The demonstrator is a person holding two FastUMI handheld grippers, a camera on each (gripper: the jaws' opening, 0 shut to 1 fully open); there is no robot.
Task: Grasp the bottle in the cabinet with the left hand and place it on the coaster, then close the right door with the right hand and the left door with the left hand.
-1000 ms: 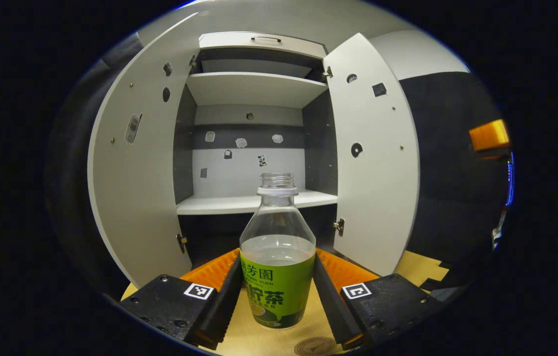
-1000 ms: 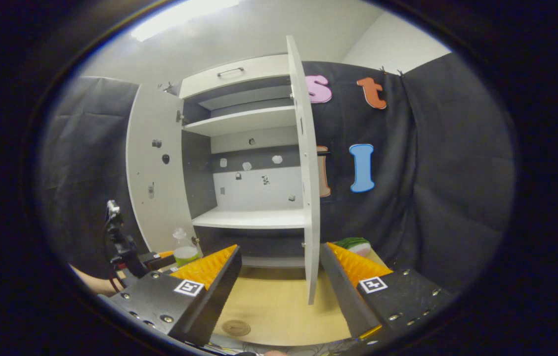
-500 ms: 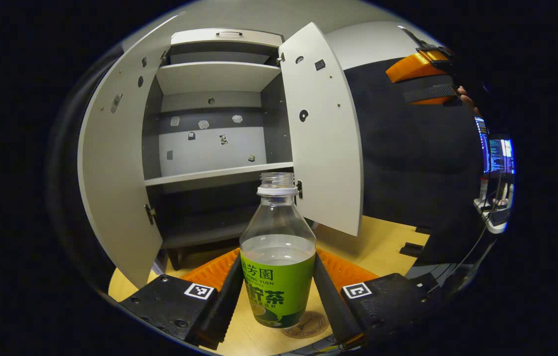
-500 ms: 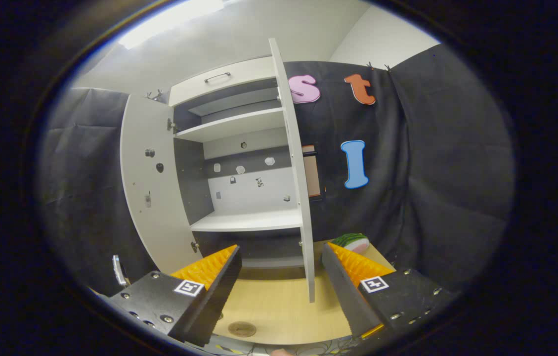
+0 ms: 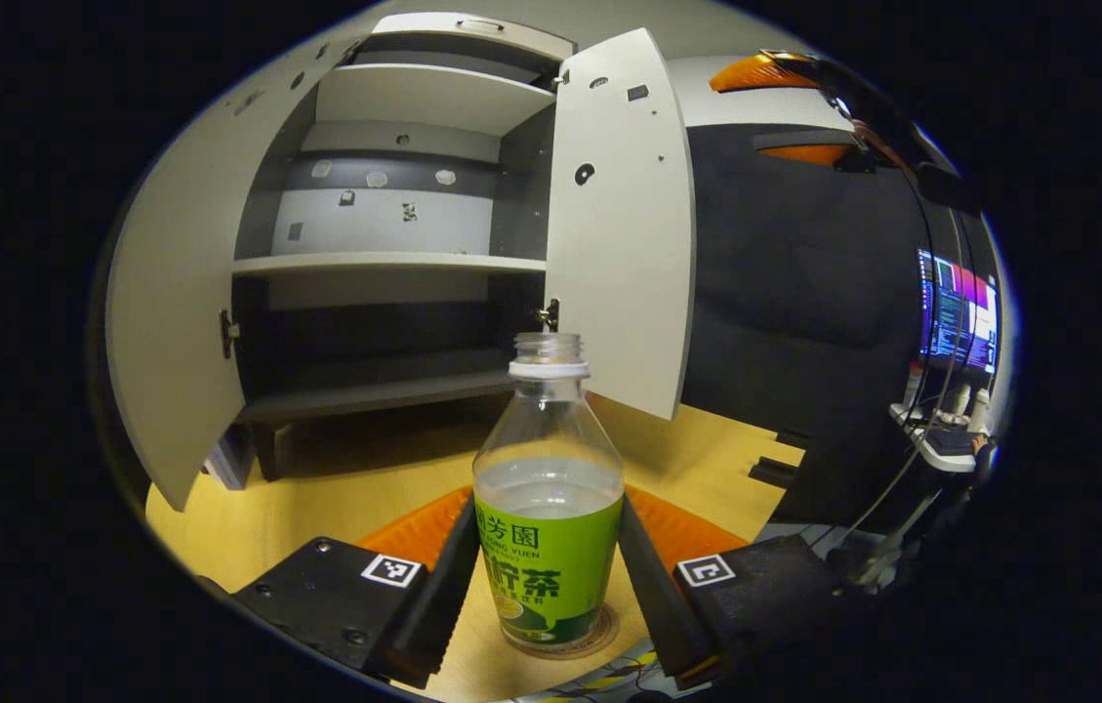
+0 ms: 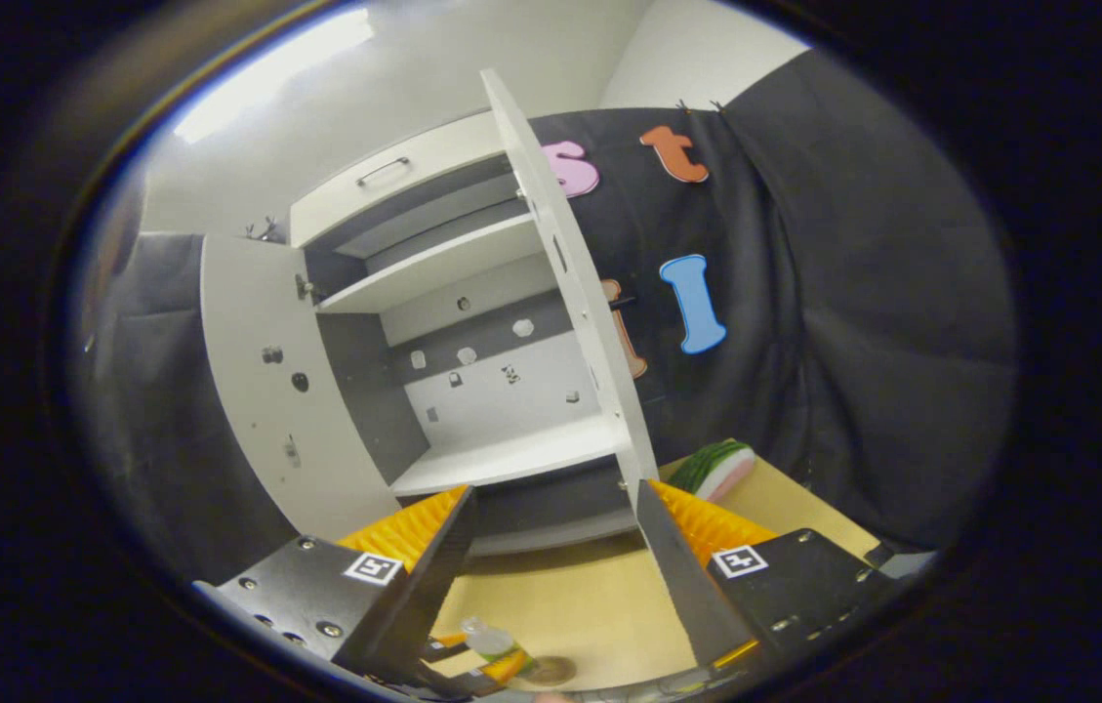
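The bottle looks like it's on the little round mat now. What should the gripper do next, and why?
Probably open the left gripper and let go. The bottle stands upright with its base over the coaster on the table, both fingers pressed to its sides. Both cabinet doors are open, so closing the right door comes after.

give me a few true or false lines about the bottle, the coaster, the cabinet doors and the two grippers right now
1. The bottle has no cap on. True.
2. The left gripper is open and well clear of the bottle. False: both its fingers press on the bottle's label.
3. The bottle's base is over the coaster on the table. True.
4. Both cabinet doors are shut. False: the left door and the right door both stand open.
5. The right gripper holds the right door's edge. False: it is open, with nothing between its fingers.
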